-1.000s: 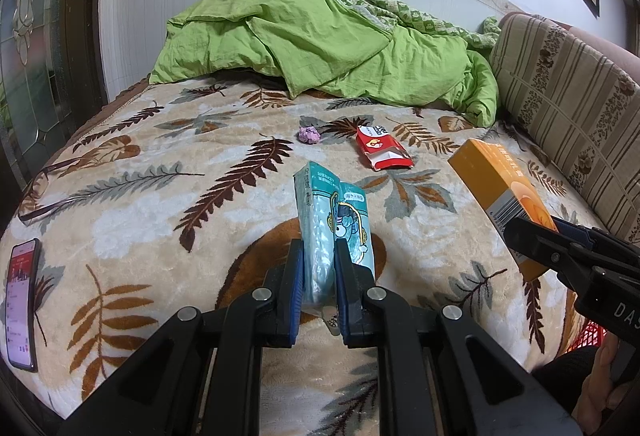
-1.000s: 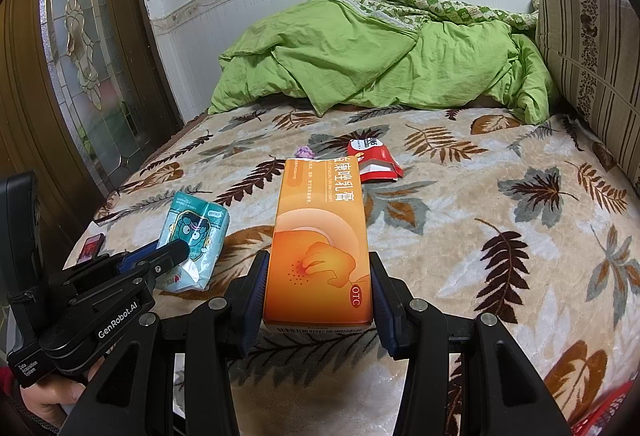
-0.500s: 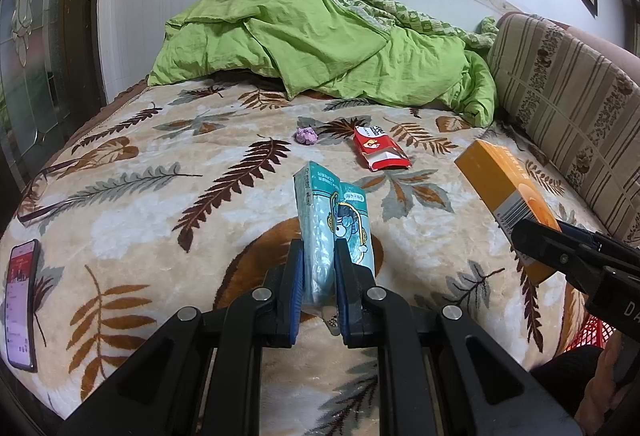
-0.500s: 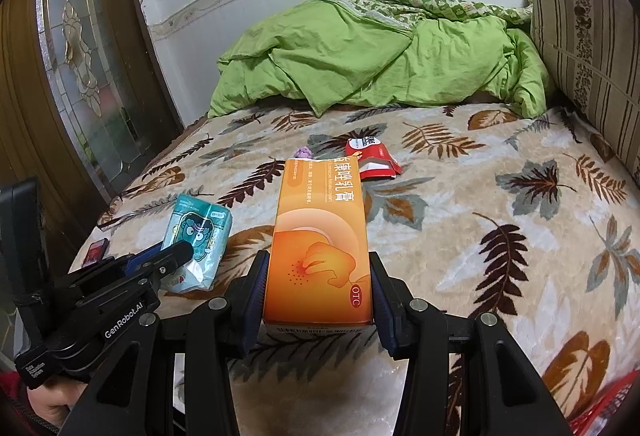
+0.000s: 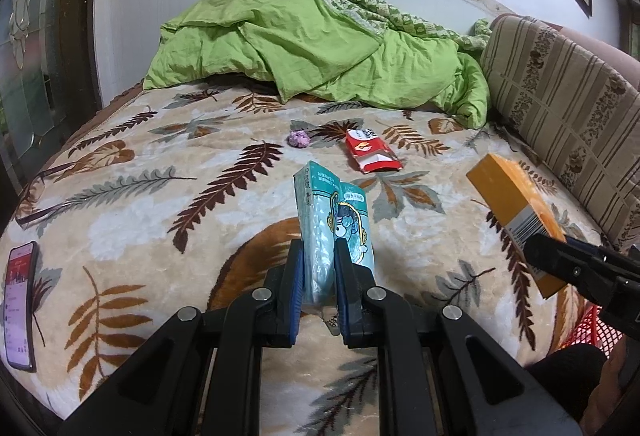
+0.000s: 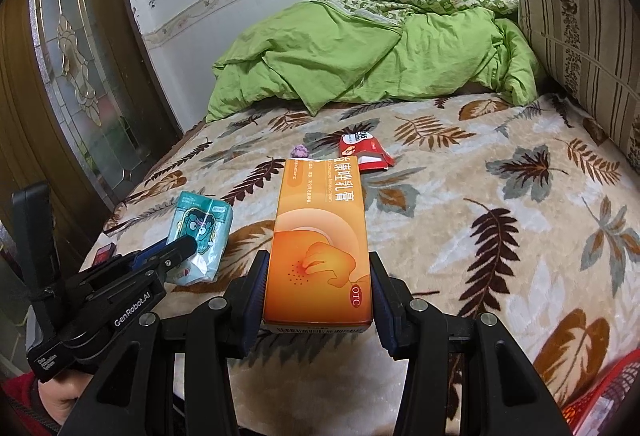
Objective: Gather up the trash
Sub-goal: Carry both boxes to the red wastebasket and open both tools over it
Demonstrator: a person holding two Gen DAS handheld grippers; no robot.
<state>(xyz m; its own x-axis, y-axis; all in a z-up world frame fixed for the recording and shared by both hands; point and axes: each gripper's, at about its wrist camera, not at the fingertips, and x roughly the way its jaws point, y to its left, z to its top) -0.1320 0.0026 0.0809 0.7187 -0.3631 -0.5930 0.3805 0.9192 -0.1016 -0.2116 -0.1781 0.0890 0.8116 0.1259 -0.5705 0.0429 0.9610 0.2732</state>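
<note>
My left gripper (image 5: 318, 260) is shut on a teal tissue pack (image 5: 332, 211) with a cartoon face, held above the leaf-patterned bed. The same pack (image 6: 200, 232) shows at the left of the right wrist view, pinched by the left gripper (image 6: 180, 248). My right gripper (image 6: 318, 276) is shut on a long orange medicine box (image 6: 320, 236), which also appears at the right of the left wrist view as the orange box (image 5: 512, 211). On the blanket farther back lie a red and white wrapper (image 5: 370, 155) and a small purple crumpled ball (image 5: 299, 138).
A green duvet (image 5: 312, 47) is heaped at the head of the bed. A striped cushion (image 5: 560, 103) lines the right side. A phone (image 5: 18, 300) lies at the bed's left edge. A red mesh basket (image 5: 592, 328) sits low at the right, below the bed edge.
The orange box in the right gripper has shifted slightly and rolled a little. The left gripper and its tissue pack have stayed put.
</note>
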